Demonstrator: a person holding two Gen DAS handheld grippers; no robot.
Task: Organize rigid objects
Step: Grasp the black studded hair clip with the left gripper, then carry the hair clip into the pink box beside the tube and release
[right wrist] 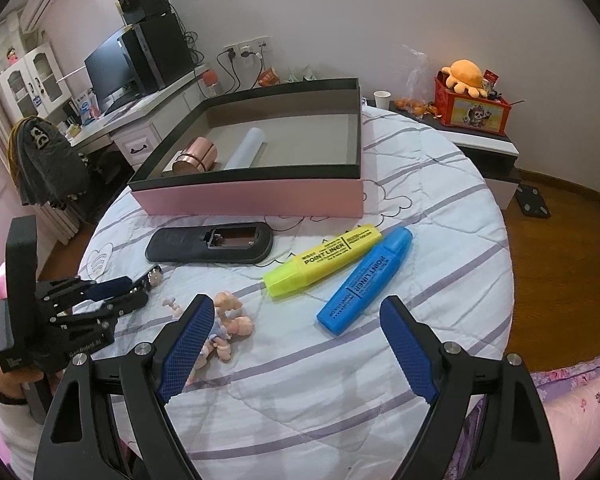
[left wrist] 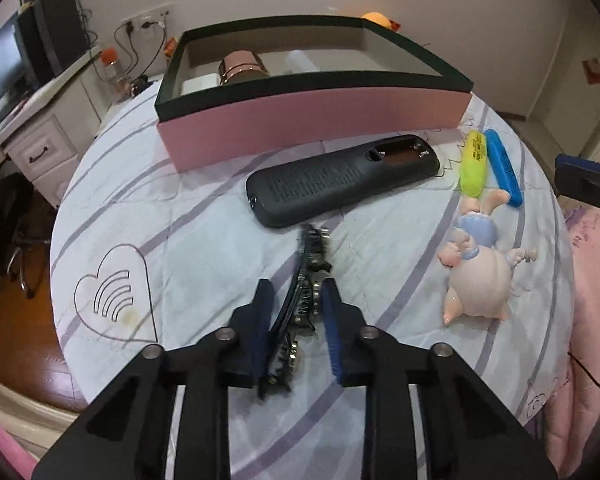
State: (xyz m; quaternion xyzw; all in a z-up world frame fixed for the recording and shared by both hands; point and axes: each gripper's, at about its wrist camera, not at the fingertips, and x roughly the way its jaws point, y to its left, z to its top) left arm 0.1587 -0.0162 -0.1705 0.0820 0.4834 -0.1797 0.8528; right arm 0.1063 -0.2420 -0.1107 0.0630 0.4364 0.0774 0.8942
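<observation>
White quilted bedding (right wrist: 420, 184) with lilac stripes is covering the round surface; a desk (right wrist: 140, 120) with a monitor (right wrist: 108, 68) is standing against the pale wall. The left gripper (left wrist: 296, 300) is pinching a black rhinestone hair clip (left wrist: 306, 276) between its nearly closed pads, just in front of a black remote (left wrist: 340, 178) lying battery side up. The right gripper (right wrist: 296, 344) is hanging wide apart and holding nothing, above the quilt near a small doll (right wrist: 228, 328), a yellow highlighter (right wrist: 324, 260) and a blue highlighter (right wrist: 366, 280). Behind the remote, a pink box (right wrist: 252, 198) with a dark rim is sitting open, containing a copper-coloured cylinder (right wrist: 196, 158) and a white tube (right wrist: 244, 148).
</observation>
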